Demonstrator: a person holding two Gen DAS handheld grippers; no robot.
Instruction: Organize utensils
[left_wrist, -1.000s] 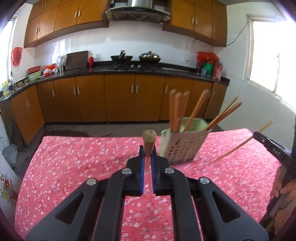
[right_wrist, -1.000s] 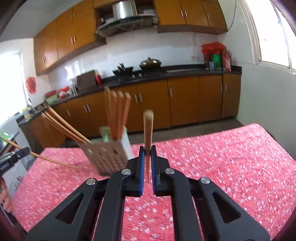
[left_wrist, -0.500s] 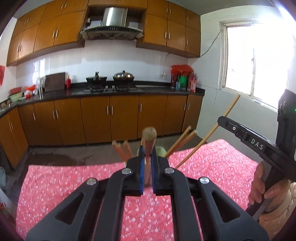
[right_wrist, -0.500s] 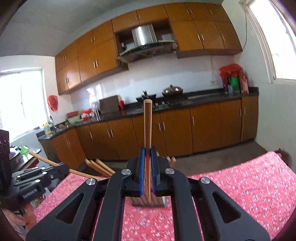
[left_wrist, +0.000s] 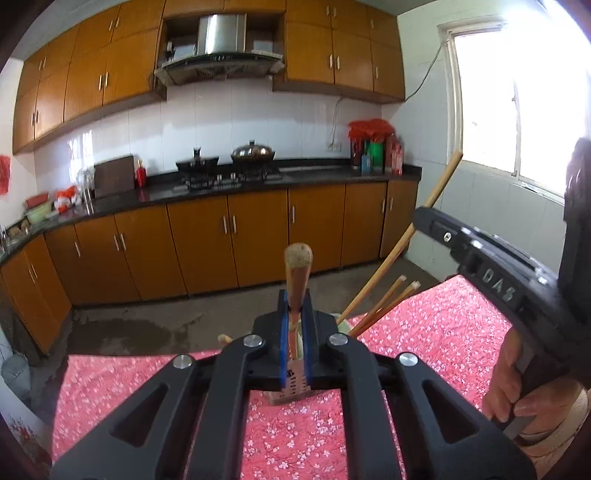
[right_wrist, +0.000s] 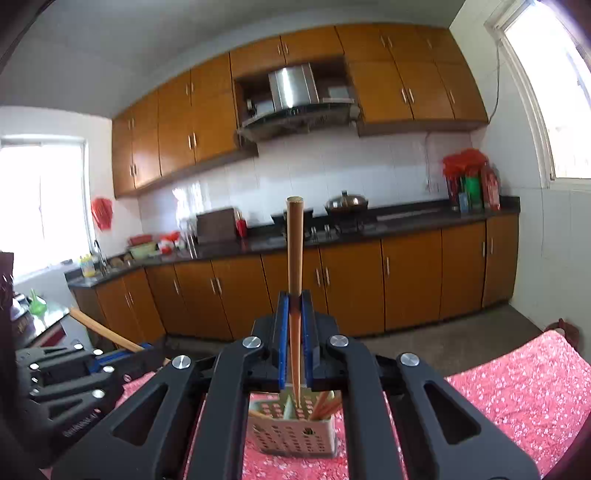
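Note:
My left gripper (left_wrist: 296, 310) is shut on a wooden chopstick (left_wrist: 297, 273), held upright above the perforated utensil holder (left_wrist: 291, 386) on the red flowered tablecloth (left_wrist: 424, 332). My right gripper (right_wrist: 293, 314) is shut on another wooden chopstick (right_wrist: 294, 251), its thin tip pointing down into the holder (right_wrist: 291, 435). Several chopsticks (right_wrist: 325, 404) stand inside the holder, and some lean out of it in the left wrist view (left_wrist: 384, 301). The right gripper body (left_wrist: 509, 291) and its chopstick (left_wrist: 424, 218) show at the right of the left wrist view. The left gripper body (right_wrist: 66, 384) shows at the left of the right wrist view.
Behind the table is a kitchen floor (left_wrist: 147, 325), brown cabinets (left_wrist: 221, 243) and a dark counter with a stove and pots (left_wrist: 229, 177). A window (left_wrist: 517, 110) is on the right wall. The person's hand (left_wrist: 517, 387) holds the right gripper.
Both grippers have risen and closed in over the holder, each still holding its chopstick. The holder now lies right below the fingers in both views.

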